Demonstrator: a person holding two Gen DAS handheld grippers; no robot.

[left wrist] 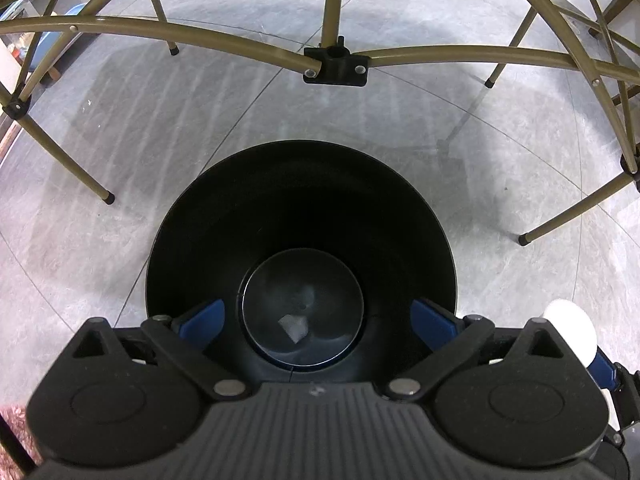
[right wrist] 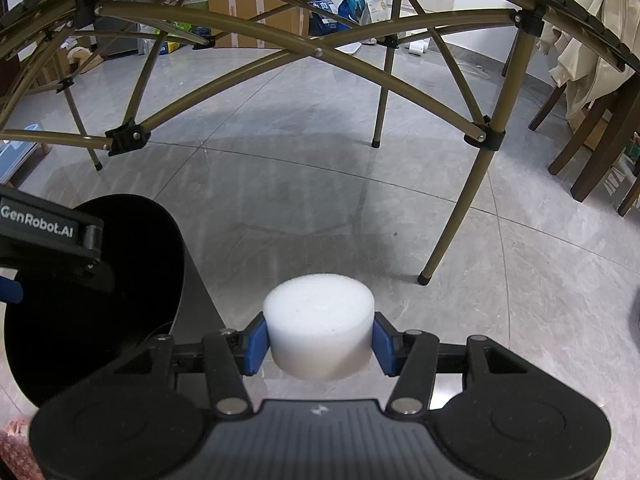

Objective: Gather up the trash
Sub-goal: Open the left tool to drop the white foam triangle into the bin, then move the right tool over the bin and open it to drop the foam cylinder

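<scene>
With our left gripper (left wrist: 318,322) spread wide and empty over the black bin (left wrist: 192,216), where 1 pale scrap (left wrist: 294,327) lies, we judge our right gripper (right wrist: 320,344), clamping the white foam puck (right wrist: 319,320) beside it, must shift over and release.

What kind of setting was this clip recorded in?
Probably a lived-in home room, not a lab. Grey tiled floor, a folding table frame overhead, stacked cardboard boxes at the far wall, and wooden chairs draped with clothing. A black trash bin stands on the floor.
</scene>
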